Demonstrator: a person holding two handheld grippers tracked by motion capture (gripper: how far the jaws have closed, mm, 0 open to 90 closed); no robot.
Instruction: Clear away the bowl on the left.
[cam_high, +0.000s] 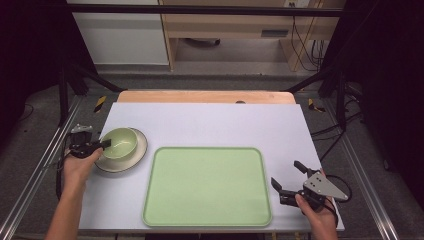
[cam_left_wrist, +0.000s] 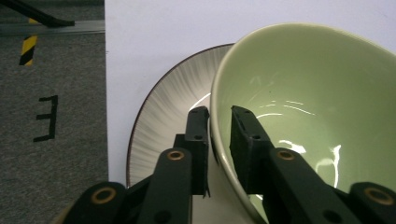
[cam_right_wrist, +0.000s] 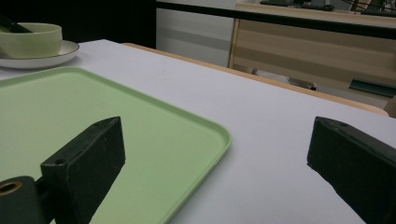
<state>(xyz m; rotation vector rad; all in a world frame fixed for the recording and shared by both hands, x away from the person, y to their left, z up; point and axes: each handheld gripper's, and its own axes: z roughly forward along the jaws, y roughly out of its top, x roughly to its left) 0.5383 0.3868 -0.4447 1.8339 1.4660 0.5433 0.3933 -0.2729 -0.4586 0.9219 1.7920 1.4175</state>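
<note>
Glossy glazed ceramic bowl (cam_left_wrist: 303, 93) on finely streaked glazed plate (cam_left_wrist: 168, 107); matt smooth plastic tray (cam_high: 207, 186); matt pale tabletop (cam_high: 210, 125), wooden edge.

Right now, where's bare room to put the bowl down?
The green tray has nothing on it. The white table cover is bare between the tray's far edge and the wooden strip. It is crowded at the left: the left gripper clamps the green bowl's rim over its plate. The right gripper hangs open by the tray's right edge.
</note>
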